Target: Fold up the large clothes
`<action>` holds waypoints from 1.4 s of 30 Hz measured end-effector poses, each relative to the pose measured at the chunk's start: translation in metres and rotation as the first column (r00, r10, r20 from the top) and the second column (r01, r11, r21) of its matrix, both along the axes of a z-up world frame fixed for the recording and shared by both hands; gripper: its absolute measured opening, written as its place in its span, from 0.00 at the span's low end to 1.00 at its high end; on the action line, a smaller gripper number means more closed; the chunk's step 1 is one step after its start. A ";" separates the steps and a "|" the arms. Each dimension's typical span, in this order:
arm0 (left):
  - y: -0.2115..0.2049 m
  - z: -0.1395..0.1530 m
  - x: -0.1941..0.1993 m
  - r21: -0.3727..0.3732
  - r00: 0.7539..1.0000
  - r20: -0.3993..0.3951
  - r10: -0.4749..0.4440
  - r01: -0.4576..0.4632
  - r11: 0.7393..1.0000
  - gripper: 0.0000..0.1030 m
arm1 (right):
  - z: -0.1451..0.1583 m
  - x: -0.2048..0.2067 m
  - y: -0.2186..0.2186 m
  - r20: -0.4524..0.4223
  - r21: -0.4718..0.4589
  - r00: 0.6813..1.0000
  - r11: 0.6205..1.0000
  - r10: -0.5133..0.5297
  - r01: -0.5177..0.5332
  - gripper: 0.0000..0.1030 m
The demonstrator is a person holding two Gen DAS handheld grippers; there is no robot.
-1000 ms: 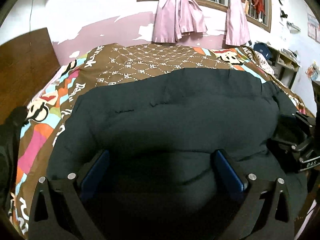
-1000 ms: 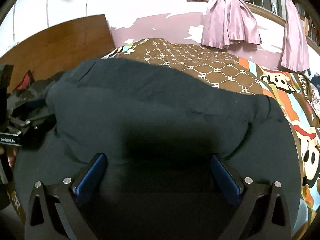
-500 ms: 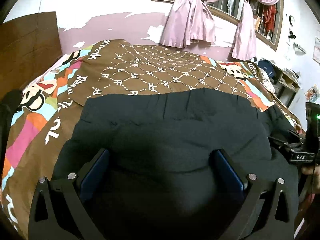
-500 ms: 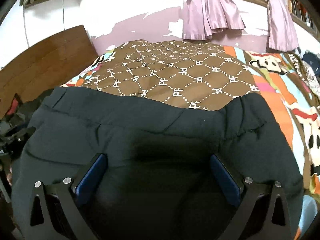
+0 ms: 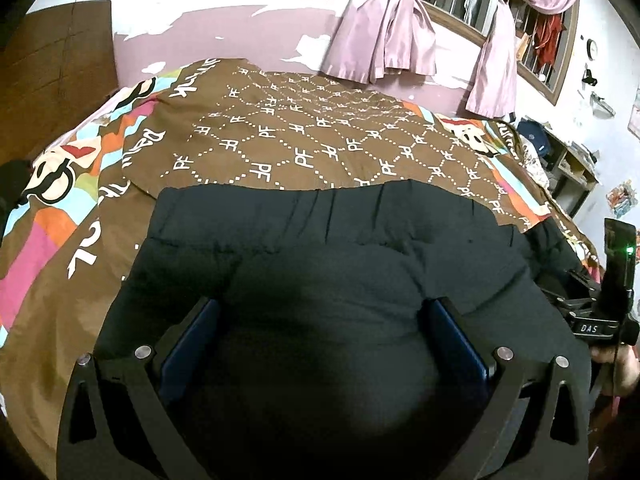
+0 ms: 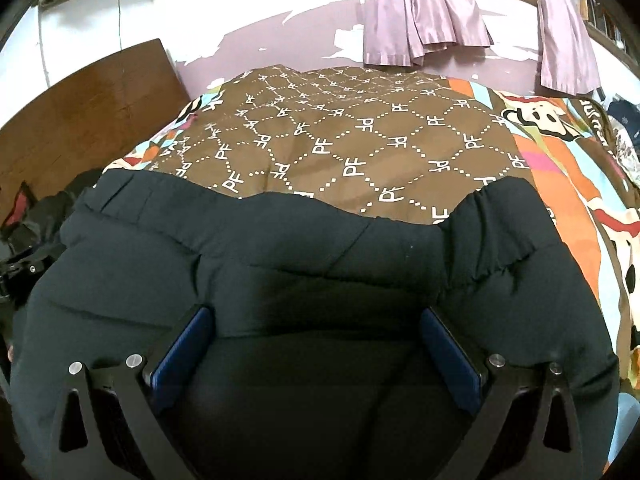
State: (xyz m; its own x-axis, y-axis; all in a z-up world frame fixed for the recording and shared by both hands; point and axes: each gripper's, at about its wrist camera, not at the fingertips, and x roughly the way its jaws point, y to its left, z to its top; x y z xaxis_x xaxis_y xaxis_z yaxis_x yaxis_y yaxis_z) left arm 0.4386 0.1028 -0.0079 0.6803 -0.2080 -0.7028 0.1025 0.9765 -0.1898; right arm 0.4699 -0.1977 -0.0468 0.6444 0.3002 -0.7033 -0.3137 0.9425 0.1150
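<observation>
A large dark puffy jacket [image 5: 320,248] lies on the patterned bedspread [image 5: 300,140], its ribbed hem at the far edge. My left gripper [image 5: 322,320] is open, and the padding bulges up between its blue pads [image 5: 192,340] and hides the fingertips. In the right wrist view the same jacket [image 6: 280,248] fills the lower half over the bedspread [image 6: 340,140]. My right gripper [image 6: 316,320] is open too, with fabric swelling between its wide-set pads [image 6: 452,348]. The right gripper's body also shows at the far right of the left wrist view, by the jacket's edge.
A wooden headboard [image 6: 80,112] stands at the left, with a heap of dark clothes [image 6: 36,208] below it. Pink curtains [image 5: 384,32] hang on the far wall. A cluttered shelf [image 5: 568,160] sits beyond the bed's right side. A hand [image 5: 612,364] holds the right gripper.
Both views have drawn back and tilted up. The jacket's far edge now lies nearer to me, and more bare bedspread shows beyond it. The gap between the pads is unchanged.
</observation>
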 end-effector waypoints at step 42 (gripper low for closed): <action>-0.015 -0.011 0.000 0.125 1.000 0.021 0.005 -0.008 0.992 0.99 | -0.005 -0.007 0.014 0.061 -0.139 0.998 0.990 -0.016 0.024 1.00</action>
State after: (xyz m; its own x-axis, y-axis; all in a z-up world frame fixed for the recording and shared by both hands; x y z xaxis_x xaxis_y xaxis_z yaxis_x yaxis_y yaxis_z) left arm 0.4385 0.0878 -0.0185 0.6959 -0.1150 -0.7088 0.0990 0.9930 -0.0639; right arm 0.4626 -0.1838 -0.0516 0.6916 0.1887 -0.6972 -0.2971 0.9542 -0.0365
